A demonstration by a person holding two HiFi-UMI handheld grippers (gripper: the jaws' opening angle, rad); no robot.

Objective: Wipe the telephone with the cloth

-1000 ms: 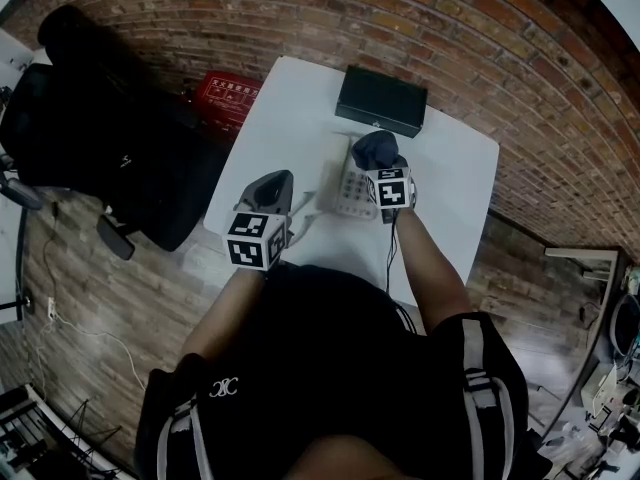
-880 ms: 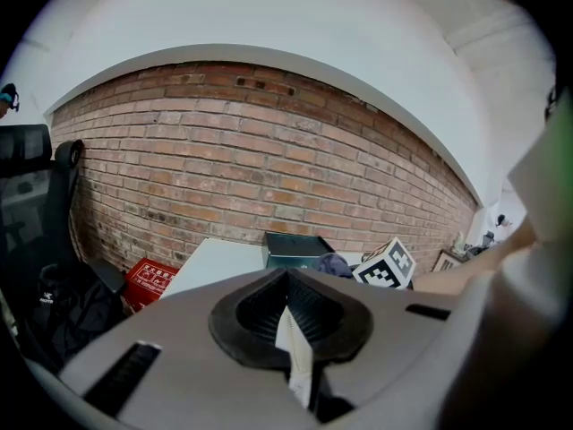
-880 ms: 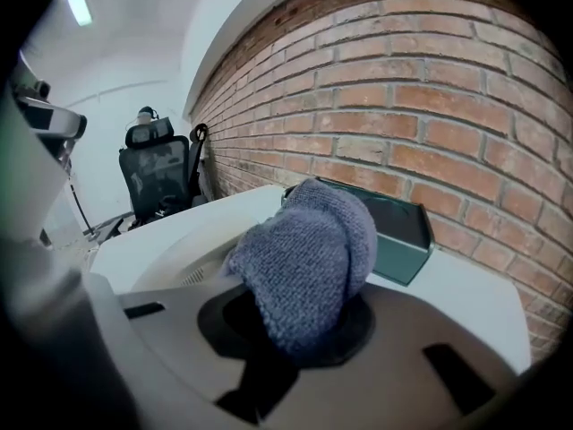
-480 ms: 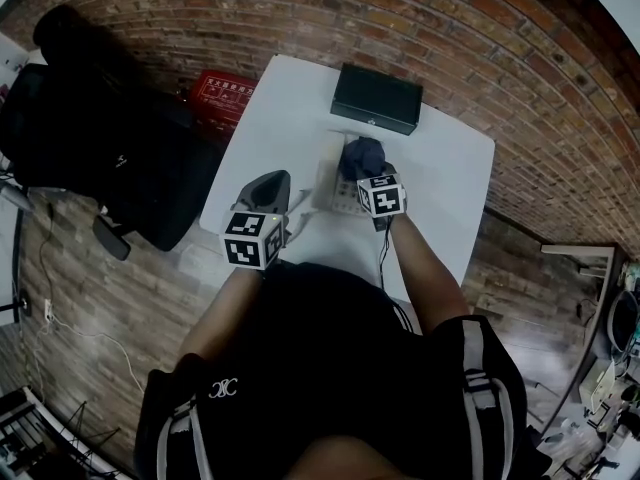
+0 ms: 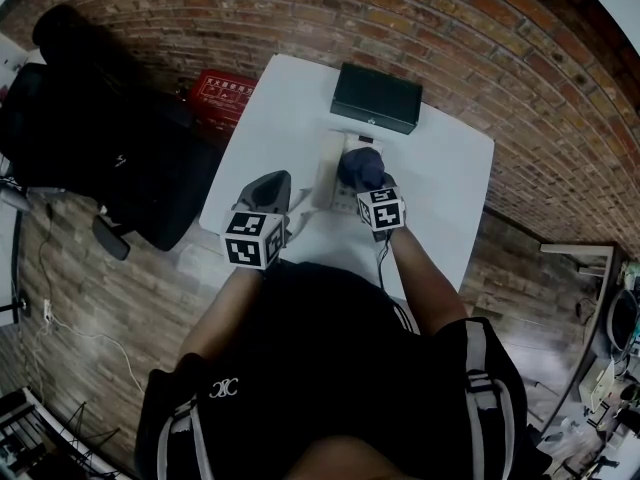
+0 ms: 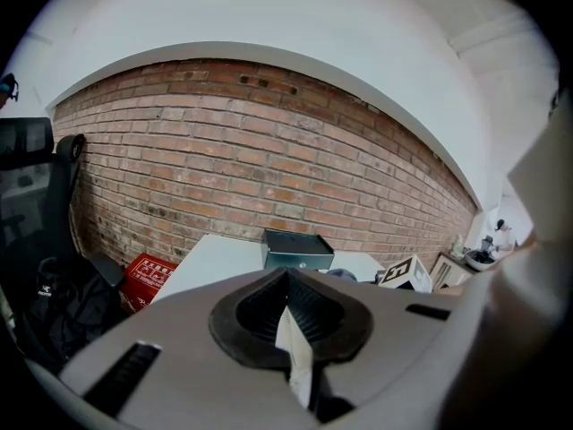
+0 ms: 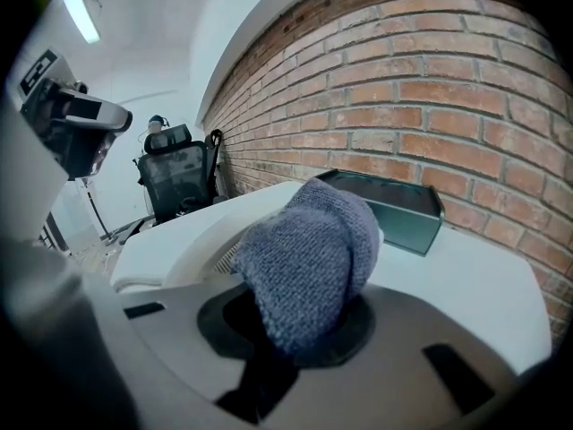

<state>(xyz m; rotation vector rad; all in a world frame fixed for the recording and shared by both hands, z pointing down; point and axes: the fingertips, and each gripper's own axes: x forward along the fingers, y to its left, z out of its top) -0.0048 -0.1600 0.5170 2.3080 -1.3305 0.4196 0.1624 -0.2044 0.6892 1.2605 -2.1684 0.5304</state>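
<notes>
A white telephone [image 5: 338, 173] lies in the middle of the white table [image 5: 450, 168]. A bunched blue-grey knitted cloth [image 5: 361, 167] rests on top of it, and my right gripper [image 5: 372, 186] is shut on that cloth. In the right gripper view the cloth [image 7: 309, 258] bulges out over the jaws and hides them, with the telephone [image 7: 179, 240] just beyond. My left gripper [image 5: 272, 193] hovers over the table's near left edge, apart from the telephone. Its pads [image 6: 322, 316] stand together with only a thin white strip between them.
A black box [image 5: 378, 98] stands at the table's back edge, also seen in the gripper views [image 6: 295, 249] [image 7: 394, 209]. A black office chair with dark bags [image 5: 100, 138] and a red crate [image 5: 225, 93] sit left of the table. A brick wall rises behind.
My right gripper has drawn the cloth over the telephone toward me, away from the black box. The left gripper has stayed in place.
</notes>
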